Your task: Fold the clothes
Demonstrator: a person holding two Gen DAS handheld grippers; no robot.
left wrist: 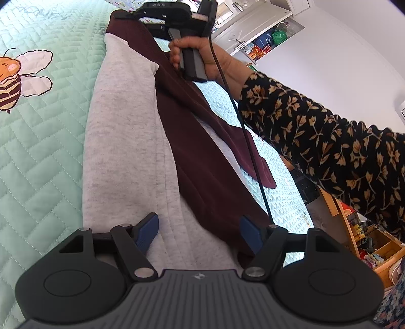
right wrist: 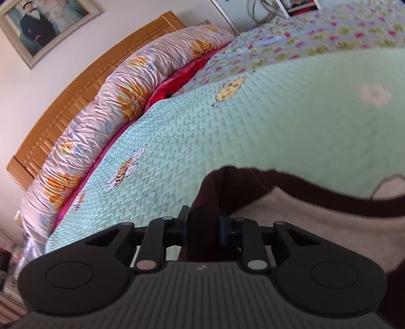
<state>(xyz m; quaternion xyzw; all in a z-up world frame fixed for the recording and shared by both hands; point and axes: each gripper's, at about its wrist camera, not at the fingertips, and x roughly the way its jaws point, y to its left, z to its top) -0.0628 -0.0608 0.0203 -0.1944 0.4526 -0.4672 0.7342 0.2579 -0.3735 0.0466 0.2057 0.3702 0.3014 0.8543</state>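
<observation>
A light grey sweatshirt point(left wrist: 121, 131) with a dark maroon sleeve point(left wrist: 200, 157) lies lengthwise on the mint quilted bedspread point(left wrist: 38, 157). My left gripper point(left wrist: 200, 230) hovers open over its near end, blue pads point(left wrist: 148, 229) apart, straddling the seam between grey and maroon. At the far end a hand point(left wrist: 202, 58) holds my right gripper point(left wrist: 174, 17) at the garment's maroon edge. In the right wrist view the right gripper point(right wrist: 204, 222) is shut on a bunch of maroon fabric point(right wrist: 210, 192), lifted a little off the grey panel point(right wrist: 291, 217).
A floral-sleeved arm point(left wrist: 329, 146) and a black cable point(left wrist: 243, 126) cross above the garment's right side. A rolled floral duvet point(right wrist: 101, 114) and wooden headboard point(right wrist: 76, 83) line the far side of the bed. Shelves with clutter point(left wrist: 369, 243) stand beside the bed.
</observation>
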